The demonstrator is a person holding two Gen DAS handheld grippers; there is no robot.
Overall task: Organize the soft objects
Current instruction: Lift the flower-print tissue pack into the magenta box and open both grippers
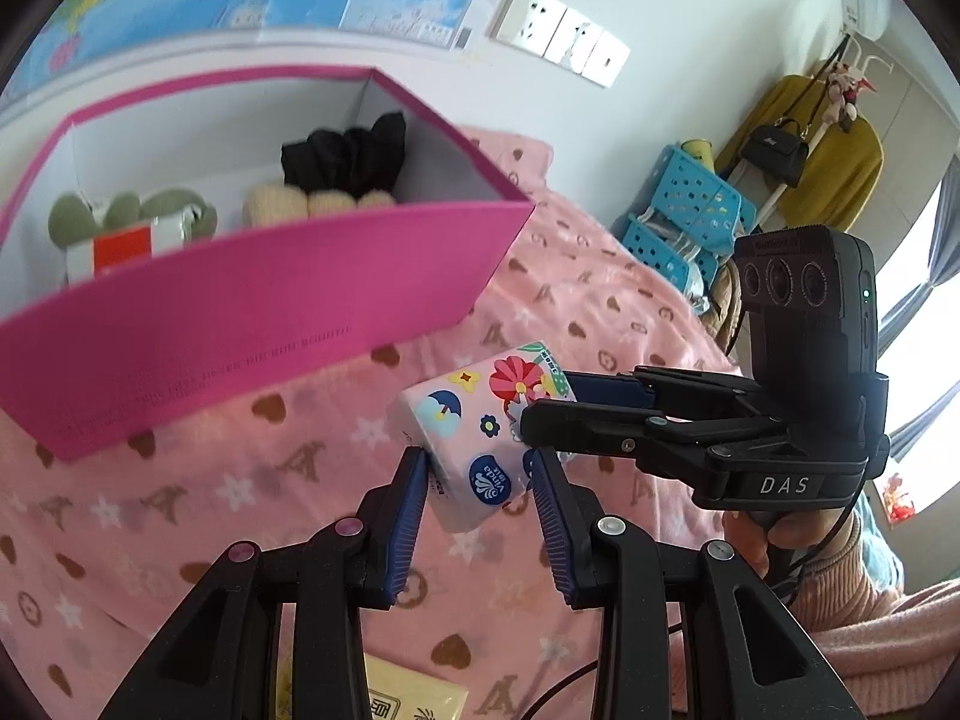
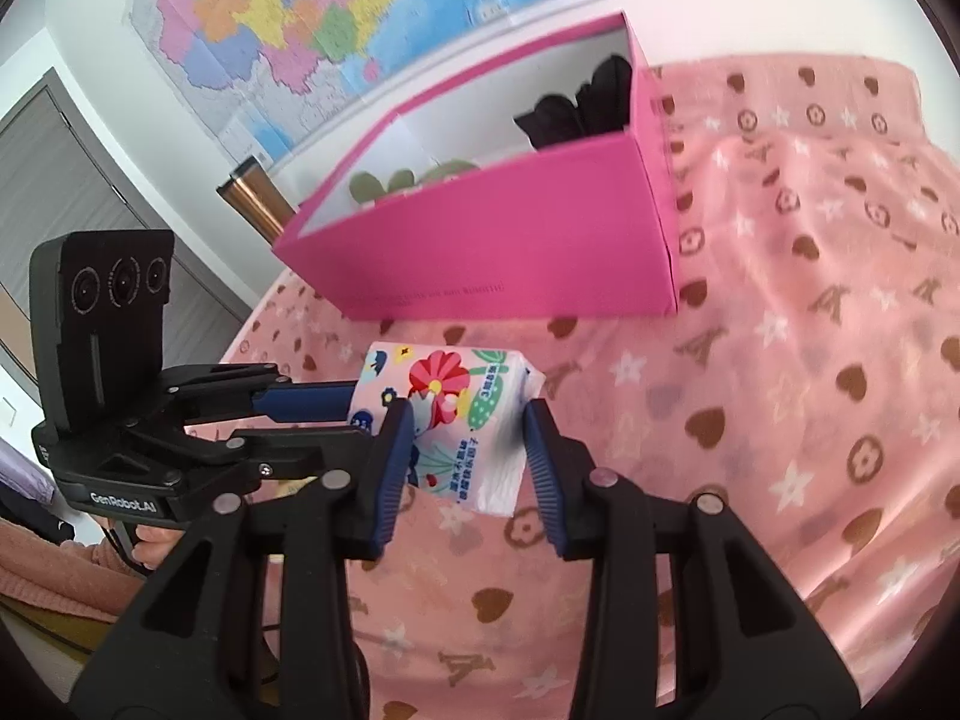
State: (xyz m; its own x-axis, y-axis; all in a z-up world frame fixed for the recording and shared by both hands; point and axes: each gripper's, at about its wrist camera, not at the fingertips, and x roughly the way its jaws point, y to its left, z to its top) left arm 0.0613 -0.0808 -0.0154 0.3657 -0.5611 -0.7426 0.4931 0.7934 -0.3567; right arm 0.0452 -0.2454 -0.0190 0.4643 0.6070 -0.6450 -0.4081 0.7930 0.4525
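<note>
A small tissue pack (image 1: 474, 438) (image 2: 462, 396) with a flower print is held between both grippers, just above the pink blanket (image 1: 180, 510) (image 2: 780, 360). My left gripper (image 1: 478, 461) (image 2: 360, 414) is shut on the pack's left end, blue pads pressing both sides. From the right, my right gripper (image 1: 549, 405) (image 2: 469, 420) clamps the other end. Behind the pack stands an open pink box (image 1: 270, 300) (image 2: 510, 240) with a white inside. It holds a black cloth (image 1: 348, 156) (image 2: 576, 102), cream plush pieces (image 1: 312, 201) and green plush pieces (image 1: 120, 216).
A yellow packet (image 1: 414, 699) lies on the blanket under my left gripper. Blue perforated baskets (image 1: 690, 204) stand past the bed on the right. A copper tumbler (image 2: 252, 198) stands left of the box. Maps hang on the wall. A person's hand (image 1: 756, 540) grips the right handle.
</note>
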